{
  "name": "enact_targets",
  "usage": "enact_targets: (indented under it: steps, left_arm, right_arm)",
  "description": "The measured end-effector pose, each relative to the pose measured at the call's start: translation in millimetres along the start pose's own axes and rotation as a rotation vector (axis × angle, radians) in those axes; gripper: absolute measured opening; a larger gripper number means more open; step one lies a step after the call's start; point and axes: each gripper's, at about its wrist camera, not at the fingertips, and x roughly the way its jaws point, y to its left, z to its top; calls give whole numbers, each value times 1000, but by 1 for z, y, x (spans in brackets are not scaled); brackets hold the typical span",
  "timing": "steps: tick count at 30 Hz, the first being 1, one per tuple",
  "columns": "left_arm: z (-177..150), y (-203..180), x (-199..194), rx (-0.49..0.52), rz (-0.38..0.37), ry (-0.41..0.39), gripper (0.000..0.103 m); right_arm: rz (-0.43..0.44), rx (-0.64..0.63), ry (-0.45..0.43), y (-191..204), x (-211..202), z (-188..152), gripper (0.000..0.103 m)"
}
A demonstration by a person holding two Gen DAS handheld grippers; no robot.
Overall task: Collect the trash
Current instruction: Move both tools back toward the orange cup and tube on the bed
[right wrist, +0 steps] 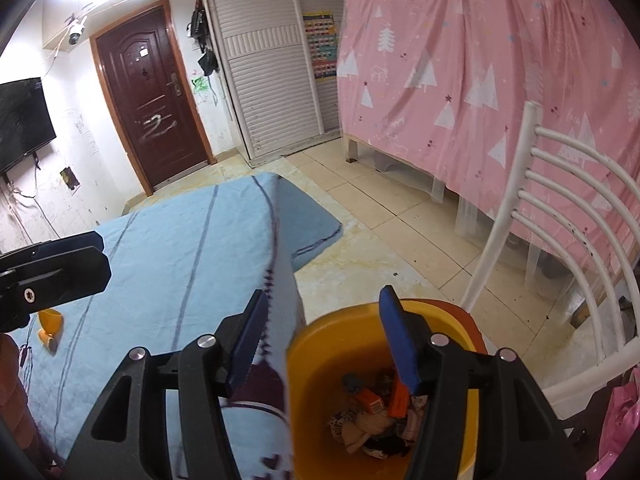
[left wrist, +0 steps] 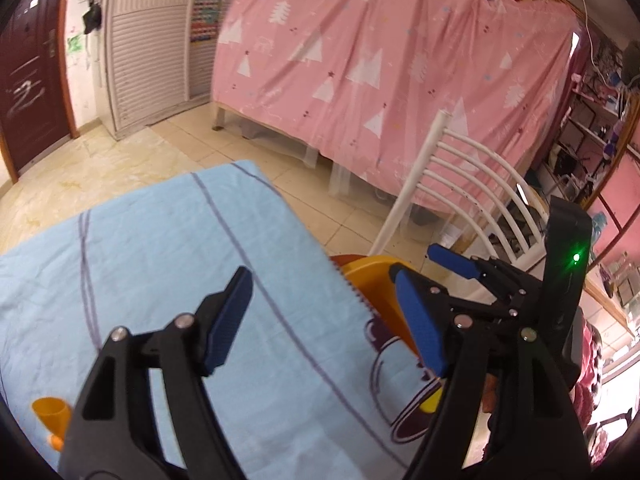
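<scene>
A yellow bin (right wrist: 320,344) stands beside the table's edge and holds crumpled wrappers and small orange boxes (right wrist: 376,412). My right gripper (right wrist: 324,294) hangs open above the bin's rim, with nothing between its blue pads. My left gripper (left wrist: 320,276) is open over the light-blue tablecloth (left wrist: 160,260), also with nothing in it. In the left wrist view the bin (left wrist: 372,280) shows just past the cloth's edge, and one of the right gripper's blue fingers (left wrist: 452,261) reaches over it. A small orange cup (right wrist: 50,326) lies on the cloth at the left; the left wrist view shows the cup (left wrist: 50,412) too.
A white slat-back chair (right wrist: 560,208) stands right of the bin. A pink curtain (right wrist: 480,60) hangs along the far side, with tiled floor (right wrist: 380,220) between it and the table. A pink bag (right wrist: 620,420) sits at the lower right. A dark door (right wrist: 152,92) is at the back.
</scene>
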Motion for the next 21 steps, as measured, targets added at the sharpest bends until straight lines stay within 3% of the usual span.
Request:
enact_targets:
  steps: [21]
  left_arm:
    - [-34,109,-76,-181,173,-63,72]
  right_arm:
    - [150,-190,14,122,-2,11,56]
